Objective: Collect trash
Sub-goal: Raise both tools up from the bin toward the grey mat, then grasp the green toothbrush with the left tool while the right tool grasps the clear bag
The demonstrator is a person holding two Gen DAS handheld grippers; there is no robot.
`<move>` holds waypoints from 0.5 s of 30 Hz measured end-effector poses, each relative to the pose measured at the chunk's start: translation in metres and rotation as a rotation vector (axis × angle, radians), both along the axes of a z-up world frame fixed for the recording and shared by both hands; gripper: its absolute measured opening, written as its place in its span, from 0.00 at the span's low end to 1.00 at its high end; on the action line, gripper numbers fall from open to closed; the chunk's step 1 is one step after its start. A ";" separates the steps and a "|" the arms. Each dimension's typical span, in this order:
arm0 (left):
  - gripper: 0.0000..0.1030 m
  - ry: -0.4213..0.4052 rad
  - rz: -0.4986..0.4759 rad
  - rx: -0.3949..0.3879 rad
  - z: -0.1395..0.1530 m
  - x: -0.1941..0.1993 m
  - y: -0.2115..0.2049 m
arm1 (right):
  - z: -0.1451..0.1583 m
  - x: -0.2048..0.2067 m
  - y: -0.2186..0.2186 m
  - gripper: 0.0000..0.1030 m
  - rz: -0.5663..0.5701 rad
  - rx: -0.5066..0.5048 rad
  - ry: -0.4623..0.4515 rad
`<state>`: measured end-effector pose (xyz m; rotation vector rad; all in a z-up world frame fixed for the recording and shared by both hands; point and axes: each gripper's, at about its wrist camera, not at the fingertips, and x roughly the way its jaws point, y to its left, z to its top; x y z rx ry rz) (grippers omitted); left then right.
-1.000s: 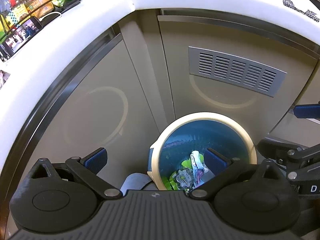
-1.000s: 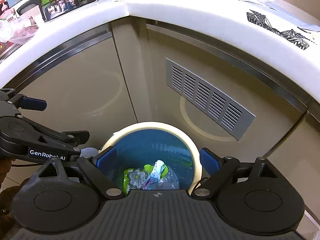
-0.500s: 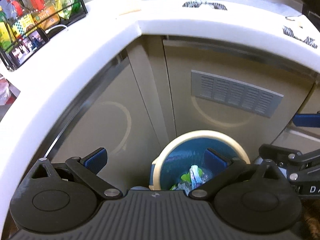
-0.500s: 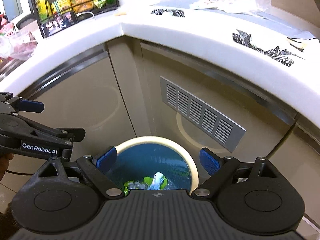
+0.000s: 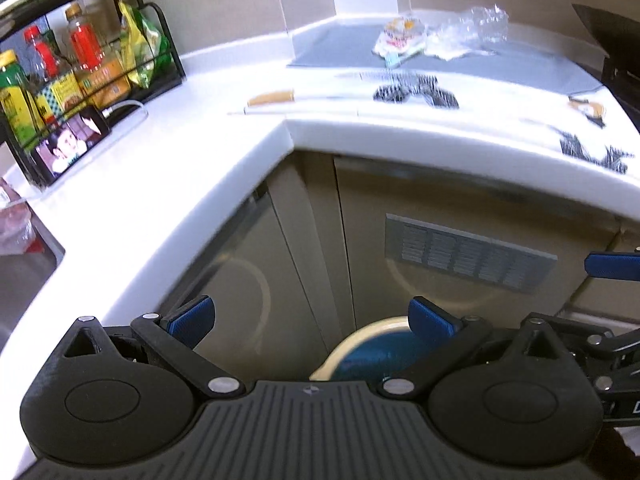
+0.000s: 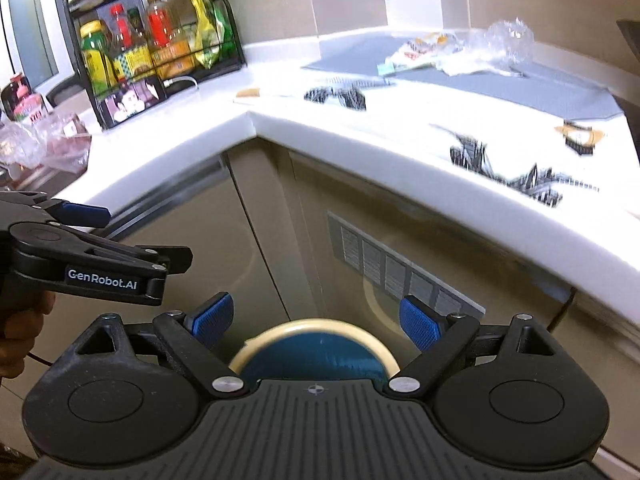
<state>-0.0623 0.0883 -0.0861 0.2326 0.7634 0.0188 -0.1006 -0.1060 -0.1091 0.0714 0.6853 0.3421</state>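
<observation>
Blue-lined bin (image 6: 316,350) sat below both grippers, left (image 5: 310,316) and right (image 6: 316,320), fingers wide apart, holding nothing.

A white L-shaped worktop (image 6: 360,136) carries a grey mat (image 6: 520,80) with crumpled wrappers (image 6: 416,54) and clear plastic (image 6: 500,44), black scraps (image 6: 336,94) near its edge, and a black wire rack (image 6: 156,52).
</observation>
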 end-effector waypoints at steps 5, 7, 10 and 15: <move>1.00 -0.058 0.020 -0.008 0.023 0.013 0.004 | 0.026 0.008 -0.009 0.89 -0.031 0.019 -0.102; 1.00 -0.078 0.031 -0.007 0.032 0.020 0.006 | 0.035 0.014 -0.014 0.90 -0.053 0.016 -0.144; 1.00 -0.102 0.051 -0.010 0.044 0.033 0.009 | 0.045 0.030 -0.025 0.92 -0.107 0.004 -0.191; 1.00 -0.111 0.069 -0.048 0.056 0.054 0.014 | 0.058 0.067 -0.051 0.94 -0.221 0.048 -0.220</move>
